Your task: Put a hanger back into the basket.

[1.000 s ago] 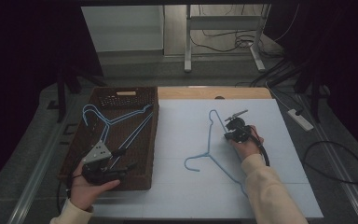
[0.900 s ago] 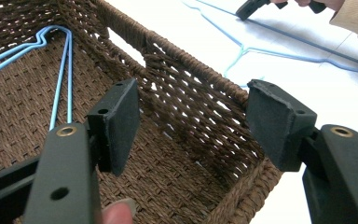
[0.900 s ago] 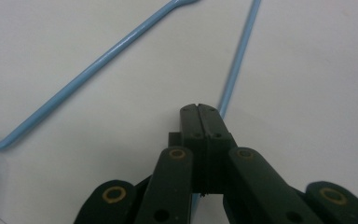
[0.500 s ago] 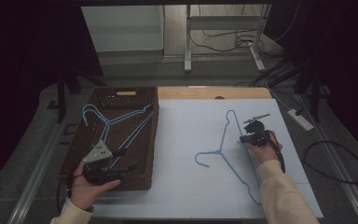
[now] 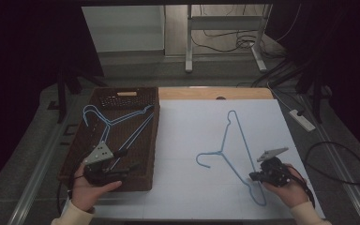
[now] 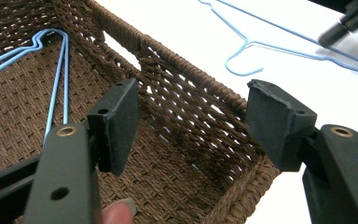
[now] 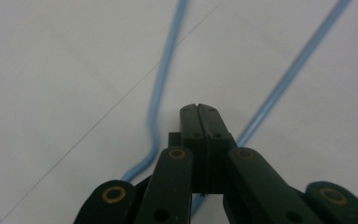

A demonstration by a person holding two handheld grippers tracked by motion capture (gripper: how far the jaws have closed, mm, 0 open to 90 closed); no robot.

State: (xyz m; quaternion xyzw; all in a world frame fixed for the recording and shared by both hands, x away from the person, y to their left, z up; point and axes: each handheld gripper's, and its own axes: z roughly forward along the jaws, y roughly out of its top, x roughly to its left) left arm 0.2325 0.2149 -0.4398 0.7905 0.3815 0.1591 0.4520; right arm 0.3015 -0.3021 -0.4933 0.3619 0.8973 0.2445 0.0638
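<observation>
Overhead, white table sheet [image 5: 201, 136] (dark room, floor cables [image 5: 225, 35]).

- The high view is dim, its surroundings near black from 9 to 3 o'clock; the white table [image 5: 187, 140] is evenly lit.
- The right gripper view is soft.
- The left gripper view is sharp, glaring white toward 1 o'clock.

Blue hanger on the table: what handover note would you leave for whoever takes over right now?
Right claw: shut on the blue hanger, near its lower end, on the white table.
Left claw: open, holding nothing, above the near corner of the wicker basket.
Done: one hanger lies out of the basket.
Left: probably release it, then fetch the basket hangers.
</observation>
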